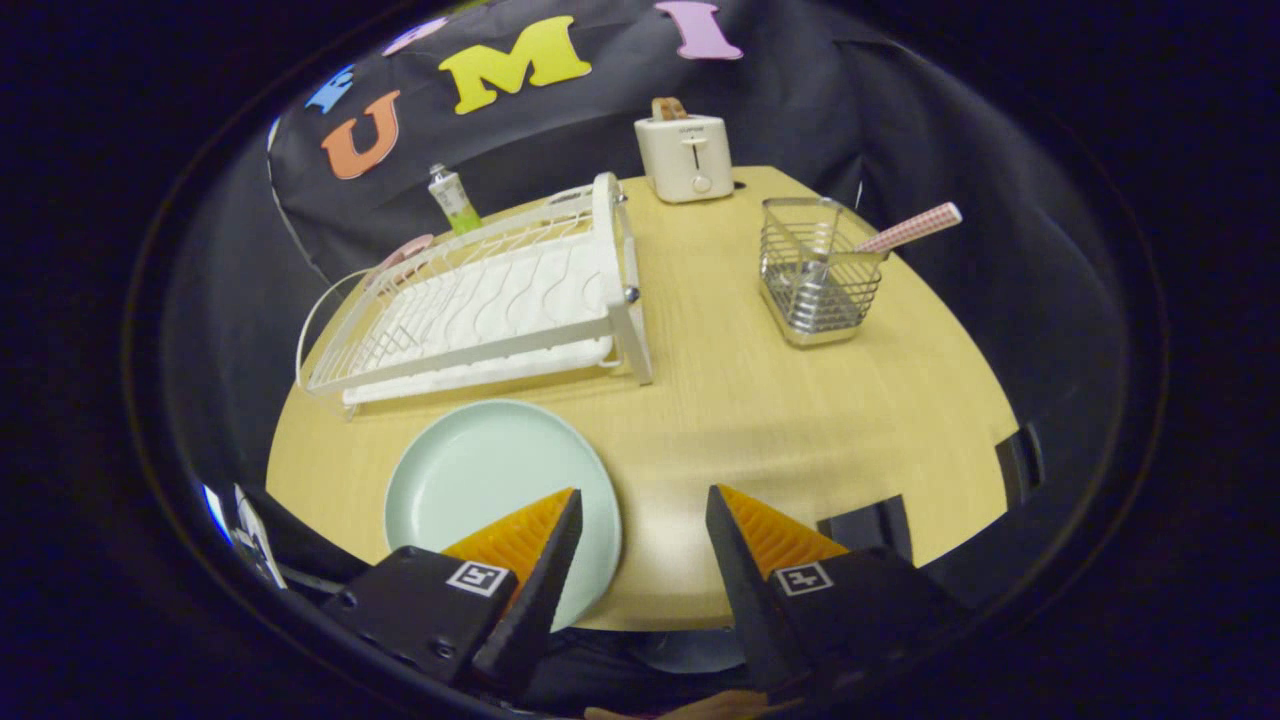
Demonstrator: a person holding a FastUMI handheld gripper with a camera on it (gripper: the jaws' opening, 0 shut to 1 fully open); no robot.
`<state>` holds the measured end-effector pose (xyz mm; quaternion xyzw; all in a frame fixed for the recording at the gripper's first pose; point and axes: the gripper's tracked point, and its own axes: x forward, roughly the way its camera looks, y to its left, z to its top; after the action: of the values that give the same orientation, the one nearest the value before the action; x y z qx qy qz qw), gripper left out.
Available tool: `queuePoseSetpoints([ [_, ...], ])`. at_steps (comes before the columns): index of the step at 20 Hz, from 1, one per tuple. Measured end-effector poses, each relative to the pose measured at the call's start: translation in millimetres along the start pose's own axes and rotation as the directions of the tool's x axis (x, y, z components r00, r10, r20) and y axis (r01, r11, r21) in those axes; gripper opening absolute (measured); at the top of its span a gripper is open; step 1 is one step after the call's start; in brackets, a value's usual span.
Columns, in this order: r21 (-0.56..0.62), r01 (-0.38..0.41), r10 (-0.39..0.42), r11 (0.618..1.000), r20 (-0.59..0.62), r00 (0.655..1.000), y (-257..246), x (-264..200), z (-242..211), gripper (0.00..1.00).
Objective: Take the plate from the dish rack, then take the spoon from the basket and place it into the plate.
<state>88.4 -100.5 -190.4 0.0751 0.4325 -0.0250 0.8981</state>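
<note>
The plate (480, 480) lies flat on the worktop (760, 420) near its front edge, just before the rack (480, 300), which looks bare; so the first step seems done; the spoon (908, 229) leans in the basket (815, 275) toward the far right edge, not yet fetched, so the carry to the plate remains. The tongs (640, 520) hang open and hold nothing, one finger over the plate's rim. A toaster (685, 155) stands at the far edge; a tube (453, 198) behind the rack; black cloth walls the booth.
</note>
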Motion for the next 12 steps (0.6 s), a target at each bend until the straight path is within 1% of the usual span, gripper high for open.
queuePoseSetpoints([
  [2, -0.012, 0.029, -0.028, 0.999, 0.093, 0.995, -14.0, -9.8, 16.2, 0.87],
  [3, -0.021, 0.03, -0.026, 0.999, 0.15, 0.988, -18.7, -16.9, 26.5, 0.9],
  [5, -0.024, 0.007, 0.0, 1.0, 0.282, 0.96, -22.9, -28.5, 49.0, 0.94],
  [6, -0.019, 0.01, -0.002, 1.0, 0.348, 0.937, -29.1, -34.2, 60.3, 0.96],
  [8, -0.005, 0.063, -0.053, 0.998, 0.457, 0.888, -51.1, -47.0, 75.1, 0.98],
  [9, -0.003, 0.078, -0.066, 0.997, 0.507, 0.859, -58.0, -54.1, 82.1, 0.99],
  [12, -0.016, 0.169, -0.119, 0.985, 0.641, 0.758, -84.3, -70.4, 101.1, 1.0],
])
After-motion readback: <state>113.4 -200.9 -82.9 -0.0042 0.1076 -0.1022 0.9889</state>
